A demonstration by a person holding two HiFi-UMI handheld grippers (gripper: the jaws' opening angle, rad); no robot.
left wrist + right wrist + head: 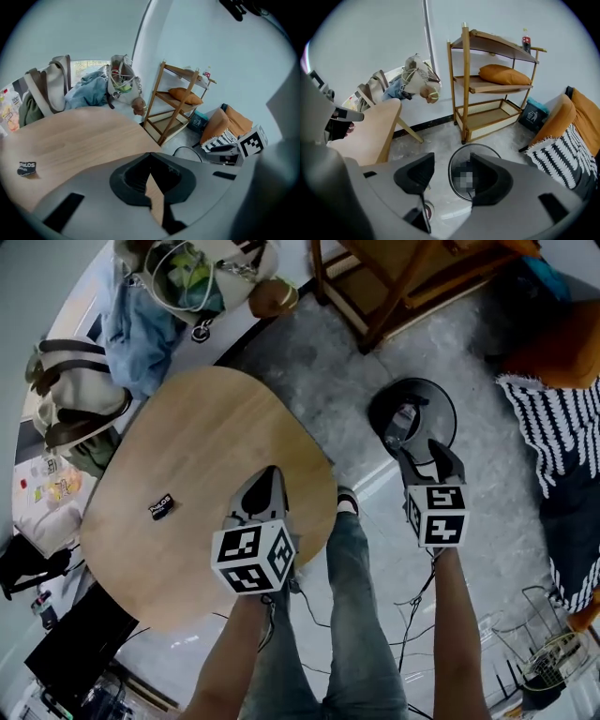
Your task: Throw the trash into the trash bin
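Left gripper (271, 479) clenched shut, empty, above wooden table (206, 418); black wrapper (161, 507) lies on the tabletop, left of it, apart. Right gripper (427, 454) jaws apart, empty, over trash bin (373, 412).

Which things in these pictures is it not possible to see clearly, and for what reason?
- Inside of the trash bin: in the right gripper view a mosaic patch covers it; in the head view the right gripper hides part.
- Print on the small black wrapper: too small to read, head and left gripper views.
- Label of the bottle on the shelf: too small, right gripper view.
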